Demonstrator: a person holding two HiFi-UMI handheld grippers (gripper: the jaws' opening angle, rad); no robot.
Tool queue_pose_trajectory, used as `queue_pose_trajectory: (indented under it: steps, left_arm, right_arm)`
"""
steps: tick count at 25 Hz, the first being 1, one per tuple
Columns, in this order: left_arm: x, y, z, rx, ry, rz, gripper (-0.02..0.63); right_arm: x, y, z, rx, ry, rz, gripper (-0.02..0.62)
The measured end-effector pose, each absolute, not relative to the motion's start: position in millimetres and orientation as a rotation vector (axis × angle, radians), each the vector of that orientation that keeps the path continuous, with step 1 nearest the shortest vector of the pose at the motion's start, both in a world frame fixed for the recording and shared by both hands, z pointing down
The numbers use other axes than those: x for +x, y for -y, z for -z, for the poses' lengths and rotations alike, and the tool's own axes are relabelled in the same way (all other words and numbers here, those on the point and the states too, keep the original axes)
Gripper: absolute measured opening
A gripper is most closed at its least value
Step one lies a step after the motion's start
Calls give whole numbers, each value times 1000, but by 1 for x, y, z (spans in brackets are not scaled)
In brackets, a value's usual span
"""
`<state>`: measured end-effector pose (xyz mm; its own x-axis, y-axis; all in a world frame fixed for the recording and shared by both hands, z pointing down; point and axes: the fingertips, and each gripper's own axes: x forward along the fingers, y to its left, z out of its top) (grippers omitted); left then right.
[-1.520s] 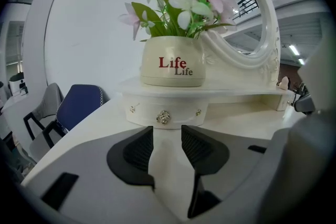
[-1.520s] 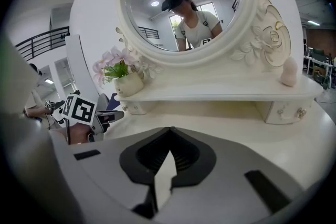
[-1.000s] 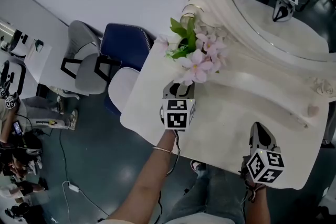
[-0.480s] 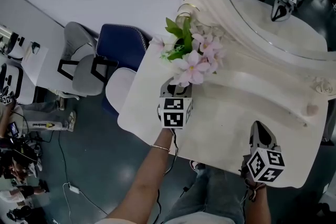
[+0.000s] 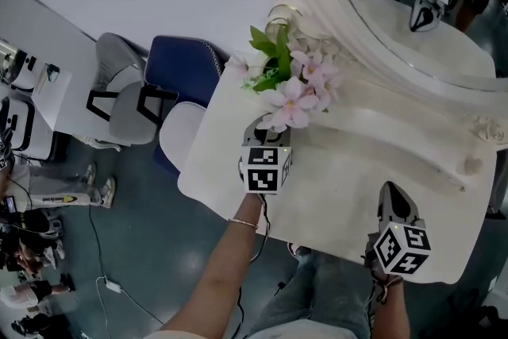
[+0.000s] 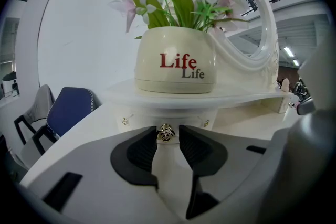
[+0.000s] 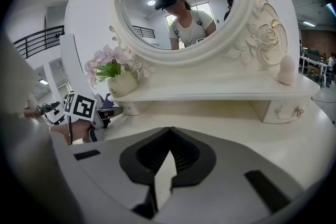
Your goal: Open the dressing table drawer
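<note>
My left gripper [image 6: 168, 131] was closing round the drawer knob [image 6: 166, 134], not tight yet, at table's [image 6: 102, 115] left edge. Next: squeeze & pull. Right gripper [image 7: 169, 128] clenched, empty.

A cream ceramic pot [image 6: 176, 68] lettered "Life" holds pink flowers with green leaves [image 5: 298, 91] at far left. Further left stands a blue padded chair [image 5: 184, 75], with a grey chair [image 5: 127, 99] beside it.

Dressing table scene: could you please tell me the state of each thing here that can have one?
Left drawer: closed.
Knob: between the jaws, not yet clamped.
Left hand-held gripper: jaws closing round the knob.
Right hand-held gripper: shut, empty.
Right drawer: closed.
Flower pot: upright on the shelf.
</note>
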<state>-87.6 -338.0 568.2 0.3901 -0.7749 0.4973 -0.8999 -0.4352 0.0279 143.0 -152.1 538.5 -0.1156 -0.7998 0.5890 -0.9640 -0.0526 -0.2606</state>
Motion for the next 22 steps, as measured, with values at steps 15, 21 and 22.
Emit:
queue_pose_trajectory:
  steps: [15,21,22]
  left_arm:
    - [-91,339,-569,2346,1492,-610,110]
    - [-91,339,-569,2355,1491,-603,109]
    - [-91,338,-569,2357,1491,-602,109]
  right_arm:
    - [145,152,-539,1898,1964,-920,8]
    - [146,150,-537,1897,1965,-913,8]
    - [147,150,-537,1897,1964,-912,8]
